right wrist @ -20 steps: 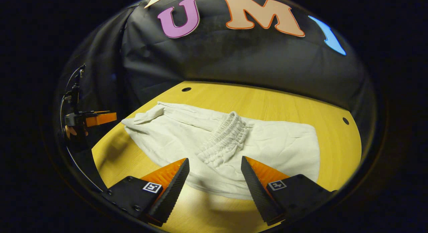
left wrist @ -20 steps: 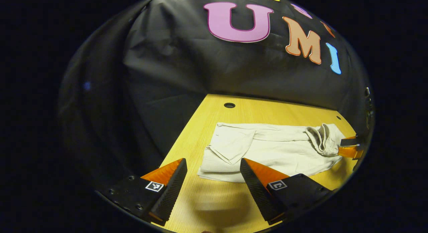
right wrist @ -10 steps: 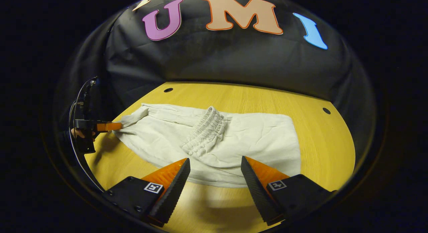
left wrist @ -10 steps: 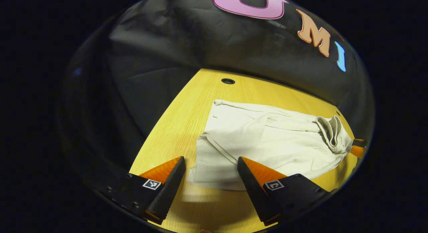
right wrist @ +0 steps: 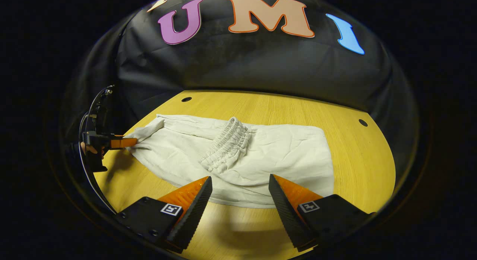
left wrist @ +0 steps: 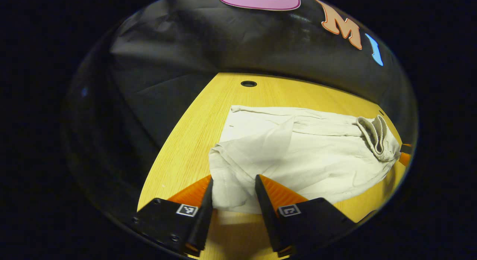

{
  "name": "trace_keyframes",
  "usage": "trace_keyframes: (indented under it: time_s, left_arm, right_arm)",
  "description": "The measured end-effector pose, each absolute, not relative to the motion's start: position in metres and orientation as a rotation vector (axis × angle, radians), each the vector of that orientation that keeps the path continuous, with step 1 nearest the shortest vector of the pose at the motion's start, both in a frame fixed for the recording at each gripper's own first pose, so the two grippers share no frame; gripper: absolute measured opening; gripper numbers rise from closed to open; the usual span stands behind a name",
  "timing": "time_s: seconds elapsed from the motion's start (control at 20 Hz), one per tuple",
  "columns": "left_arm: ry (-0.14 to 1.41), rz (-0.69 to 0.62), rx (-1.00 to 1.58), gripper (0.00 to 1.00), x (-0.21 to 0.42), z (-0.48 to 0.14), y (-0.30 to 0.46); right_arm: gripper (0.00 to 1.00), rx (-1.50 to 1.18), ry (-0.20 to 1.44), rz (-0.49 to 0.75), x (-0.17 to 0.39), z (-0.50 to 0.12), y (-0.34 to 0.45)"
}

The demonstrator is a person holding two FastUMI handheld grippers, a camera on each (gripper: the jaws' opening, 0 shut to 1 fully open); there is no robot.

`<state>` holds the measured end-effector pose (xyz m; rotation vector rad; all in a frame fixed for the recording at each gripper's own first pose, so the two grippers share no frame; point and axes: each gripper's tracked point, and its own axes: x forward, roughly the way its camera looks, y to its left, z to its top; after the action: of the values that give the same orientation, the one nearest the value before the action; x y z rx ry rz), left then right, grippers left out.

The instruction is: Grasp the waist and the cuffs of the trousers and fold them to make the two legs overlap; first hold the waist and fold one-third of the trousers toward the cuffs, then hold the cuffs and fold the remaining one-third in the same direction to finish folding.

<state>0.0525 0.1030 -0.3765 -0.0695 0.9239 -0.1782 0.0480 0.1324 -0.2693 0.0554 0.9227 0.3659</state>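
Cream trousers [right wrist: 261, 159] lie flat across the yellow table [right wrist: 365, 163], the waist third folded over so the elastic waistband [right wrist: 227, 144] sits mid-garment. In the left gripper view the cuff end [left wrist: 231, 178] fills the gap between the narrowed fingers of my left gripper [left wrist: 234, 194], which is shut on it. The right gripper view has the left gripper [right wrist: 125, 142] at the far left, at the cuff tip. My right gripper [right wrist: 240, 189] hovers open over the near edge of the folded part, with nothing between its fingers. The right gripper [left wrist: 404, 157] peeks in beside the waistband [left wrist: 376, 137].
The tabletop has round holes at the back left [right wrist: 186, 99] and back right [right wrist: 362, 122]. A hand [right wrist: 87, 148] and cables are behind the left gripper. Bare wood runs along the near edge [right wrist: 238, 230] and right side of the trousers.
My left gripper moved in onto the cuff end and its fingers closed on the cloth, bunching it slightly. The right gripper stayed open and barely shifted.
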Motion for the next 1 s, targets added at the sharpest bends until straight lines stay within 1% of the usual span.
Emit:
trace_keyframes:
  time_s: [0.05,0.1,0.15,0.3,0.35,0.4,0.5,0.55,0.75,1.0]
  left_arm:
    - [0.919,-0.178,-0.087,0.46,0.054,-0.376,0.099]
    - [0.913,-0.165,-0.106,0.37,0.056,-0.376,0.094]
    - [0.916,-0.152,-0.113,0.21,0.055,-0.376,0.094]
    - [0.944,-0.122,-0.14,0.12,0.056,-0.374,0.094]
    - [0.954,-0.095,-0.163,0.04,0.057,-0.374,0.095]
    - [0.974,-0.066,-0.196,0.0,0.056,-0.373,0.094]
    - [0.962,-0.021,-0.279,0.0,0.059,-0.361,0.091]
    - [0.934,-0.018,-0.309,0.0,0.064,-0.35,0.09]
    - [0.846,-0.04,-0.344,0.0,0.076,-0.305,0.071]
    - [0.768,-0.077,-0.391,0.0,0.087,-0.26,0.03]
  right_arm:
    - [0.95,0.054,0.921,0.368,0.048,-0.267,0.131]
    - [0.95,0.053,0.919,0.37,0.047,-0.265,0.129]
    - [0.95,0.055,0.917,0.373,0.047,-0.263,0.127]
    - [0.95,0.059,0.907,0.381,0.049,-0.258,0.118]
    - [0.98,0.06,0.902,0.383,0.05,-0.254,0.112]
    - [0.95,0.059,0.897,0.381,0.051,-0.252,0.106]
    - [0.94,0.064,0.879,0.37,0.053,-0.244,0.094]
    - [0.98,0.07,0.872,0.365,0.054,-0.241,0.087]
    - [0.98,0.085,0.853,0.354,0.052,-0.234,0.063]
    - [0.98,0.085,0.84,0.377,0.047,-0.231,0.043]
